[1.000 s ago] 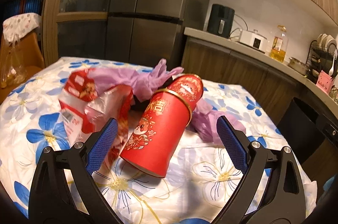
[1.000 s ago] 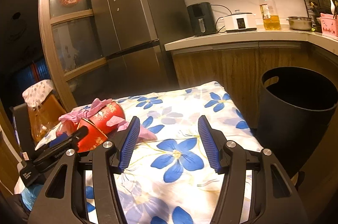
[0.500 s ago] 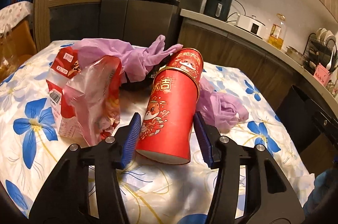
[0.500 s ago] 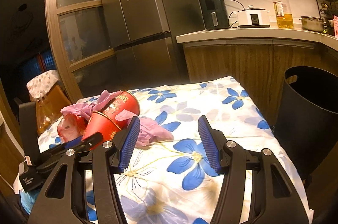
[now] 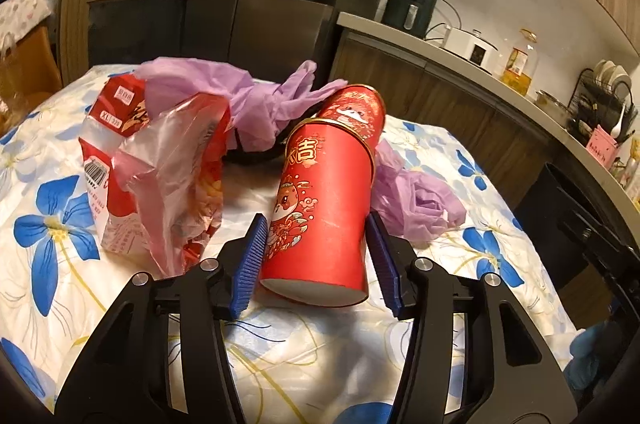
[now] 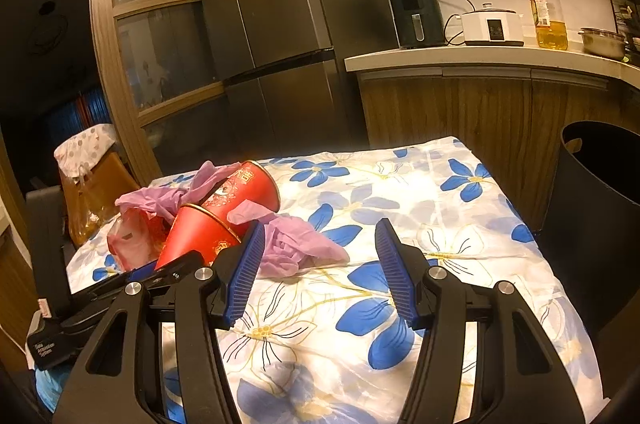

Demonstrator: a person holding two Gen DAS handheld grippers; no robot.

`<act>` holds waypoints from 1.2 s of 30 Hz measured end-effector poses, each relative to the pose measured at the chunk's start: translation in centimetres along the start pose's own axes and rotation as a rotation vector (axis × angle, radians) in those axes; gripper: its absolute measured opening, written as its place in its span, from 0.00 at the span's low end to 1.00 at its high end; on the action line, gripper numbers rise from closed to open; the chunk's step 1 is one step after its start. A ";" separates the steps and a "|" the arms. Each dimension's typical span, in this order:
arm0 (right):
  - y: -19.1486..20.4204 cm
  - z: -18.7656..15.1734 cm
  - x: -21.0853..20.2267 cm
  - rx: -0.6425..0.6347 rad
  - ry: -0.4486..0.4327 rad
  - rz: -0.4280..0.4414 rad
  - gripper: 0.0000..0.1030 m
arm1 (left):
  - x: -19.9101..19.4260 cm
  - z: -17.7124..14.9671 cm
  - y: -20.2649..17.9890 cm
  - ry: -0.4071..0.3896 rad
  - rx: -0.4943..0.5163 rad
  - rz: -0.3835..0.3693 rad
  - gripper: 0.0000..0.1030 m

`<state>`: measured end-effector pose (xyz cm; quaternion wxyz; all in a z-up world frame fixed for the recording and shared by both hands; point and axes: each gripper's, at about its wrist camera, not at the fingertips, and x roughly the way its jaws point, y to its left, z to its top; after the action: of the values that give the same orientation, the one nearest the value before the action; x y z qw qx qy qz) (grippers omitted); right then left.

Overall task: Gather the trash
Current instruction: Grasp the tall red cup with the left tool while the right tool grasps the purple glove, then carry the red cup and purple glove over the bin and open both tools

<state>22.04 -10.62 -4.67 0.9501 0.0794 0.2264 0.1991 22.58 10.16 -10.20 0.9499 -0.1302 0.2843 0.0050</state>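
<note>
A red cylindrical tin [image 5: 324, 200] with gold trim and a cartoon print stands tilted on the flowered tablecloth [image 5: 48, 236]. My left gripper [image 5: 316, 256] is shut on its lower part, a blue pad against each side. A second red tin piece [image 5: 352, 112] leans behind it. Crumpled purple gloves [image 5: 416, 200] lie to the right and behind, and a red and clear plastic bag [image 5: 160, 176] sits to the left. My right gripper [image 6: 320, 264] hovers open over the cloth with nothing between its fingers. The purple glove [image 6: 296, 244] lies just past its left finger, and the red tin [image 6: 196, 236] is further left.
A black bin [image 6: 600, 204] stands on the floor off the table's right edge. Behind the table are a dark fridge [image 6: 280, 44] and a wooden counter [image 6: 480, 64] with appliances. A chair with a bag [image 6: 88, 184] stands at the far left.
The left jaws have come in from wide apart onto the red tin, and that gripper moved closer to it. The right gripper drifted sideways over the cloth, still open.
</note>
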 end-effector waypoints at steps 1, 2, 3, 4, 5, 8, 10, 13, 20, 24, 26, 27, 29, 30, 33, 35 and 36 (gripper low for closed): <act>0.1 0.0 0.2 -0.001 0.003 0.001 0.56 | -0.3 0.0 -0.1 -0.007 0.004 -0.004 0.46; 0.1 0.0 0.3 -0.002 0.005 0.002 0.56 | -0.7 0.0 -0.3 -0.018 0.007 -0.007 0.46; 0.1 0.0 0.4 -0.004 0.008 0.003 0.56 | -1.2 0.0 -0.4 -0.026 0.009 -0.010 0.46; 0.2 -0.1 0.7 -0.007 0.012 0.005 0.56 | -1.8 -0.1 -0.5 -0.034 0.015 -0.017 0.46; 0.3 -0.2 0.8 -0.008 0.016 0.006 0.56 | -2.3 -0.2 -0.6 -0.039 0.018 -0.020 0.46; 0.6 -0.4 2.0 -0.012 0.039 0.011 0.56 | -4.2 -0.8 -0.7 -0.050 0.033 -0.039 0.46; 0.9 -0.5 2.7 -0.020 0.052 0.013 0.56 | -5.3 -1.2 -0.4 -0.057 0.032 -0.046 0.46; 1.3 -0.7 4.1 -0.026 0.077 0.021 0.56 | -6.7 -1.6 0.3 -0.064 0.023 -0.047 0.46; 2.3 -0.8 6.7 -0.033 0.127 0.037 0.53 | -9.4 -1.4 1.6 -0.107 0.006 -0.059 0.46; 2.5 -1.1 8.3 -0.029 0.184 0.044 0.39 | -9.9 -1.3 1.7 -0.115 0.009 -0.059 0.46; 2.4 -1.4 8.8 -0.020 0.213 0.051 0.20 | -10.0 -1.2 1.9 -0.114 0.008 -0.057 0.46; 2.3 -1.4 8.8 -0.013 0.215 0.056 0.16 | -10.0 -1.2 1.9 -0.114 0.007 -0.057 0.46; 2.1 -1.3 8.4 -0.001 0.206 0.066 0.06 | -10.2 -1.3 1.9 -0.116 0.007 -0.058 0.46; 2.0 -1.2 7.9 -0.001 0.195 0.067 0.04 | -10.3 -1.2 1.9 -0.118 0.006 -0.057 0.46; 1.7 -1.2 6.5 -0.004 0.171 0.053 0.02 | -10.3 -1.4 1.8 -0.119 0.003 -0.056 0.46; 1.3 -1.1 5.3 0.003 0.147 0.041 0.02 | -10.3 -1.4 1.7 -0.117 -0.002 -0.057 0.46; 1.1 -1.0 4.7 0.003 0.137 0.033 0.02 | -10.4 -1.5 1.6 -0.116 -0.003 -0.059 0.46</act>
<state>25.09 -7.63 -7.16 0.9290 0.0706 0.2897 0.2193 12.95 12.02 -6.17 0.9643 -0.1393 0.2248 -0.0152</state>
